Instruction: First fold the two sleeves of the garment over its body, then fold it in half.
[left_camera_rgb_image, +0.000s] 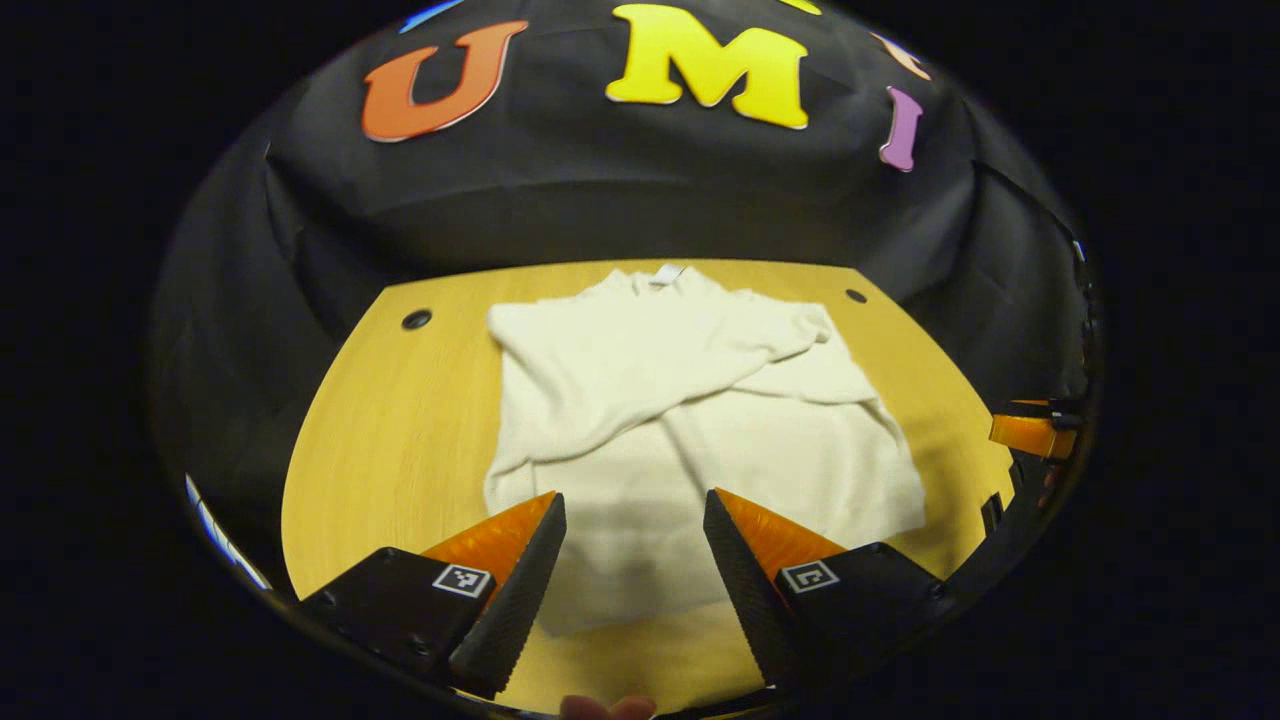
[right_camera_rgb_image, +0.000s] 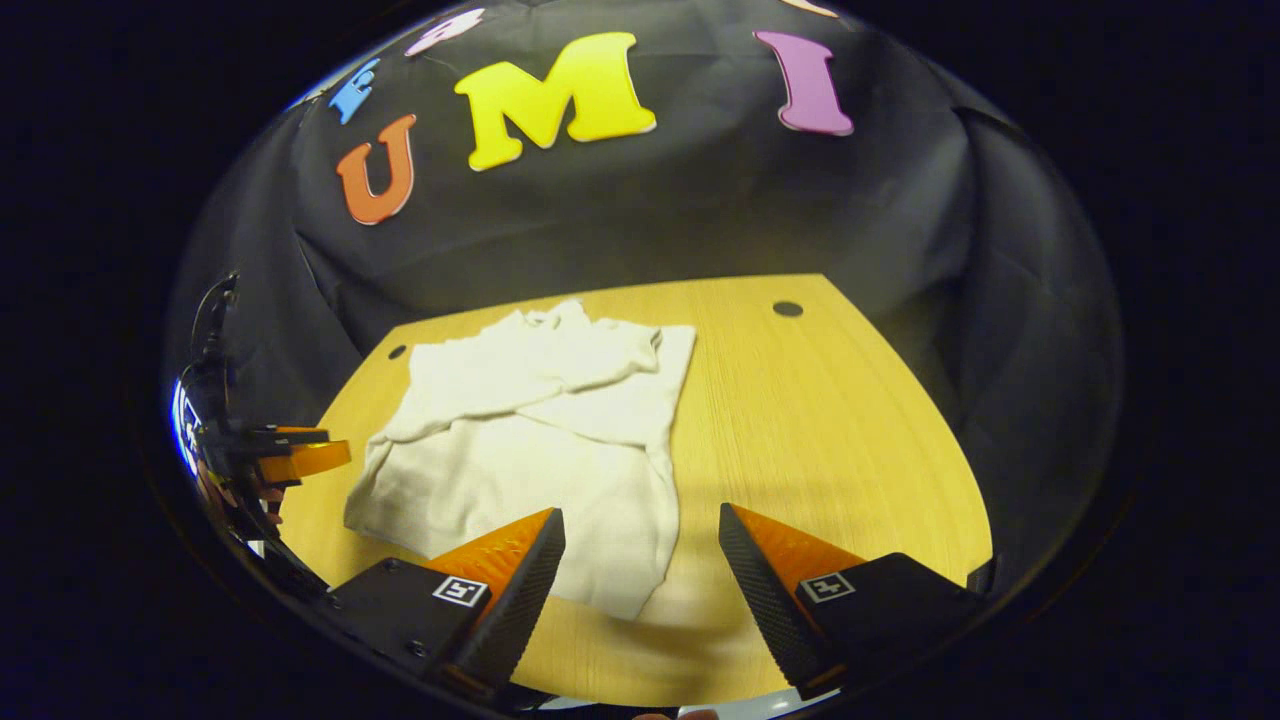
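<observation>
1. First, consult the left gripper view. The garment (left_camera_rgb_image: 690, 430) lies flat on the surface (left_camera_rgb_image: 400, 440), collar toward the booth wall, both sleeves already crossed over its body. You should expect it to handle as light, soft cloth that droops and slips when lifted.
2. Note your left gripper (left_camera_rgb_image: 634, 560): its jaws stand wide apart, hovering over the near hem, holding nothing. Whether they touch the cloth cannot be told.
3. Note the other gripper (left_camera_rgb_image: 1030, 432) at the right edge of that view, well clear of the garment.
4. Next, consult the right gripper view. The garment (right_camera_rgb_image: 530, 450) lies left of centre, its near corner between the fingers.
5. Your right gripper (right_camera_rgb_image: 640, 570) is likewise agape and empty.
6. Judged from this, take hold at the two near hem corners, pinching all layers, for the half fold.
</observation>
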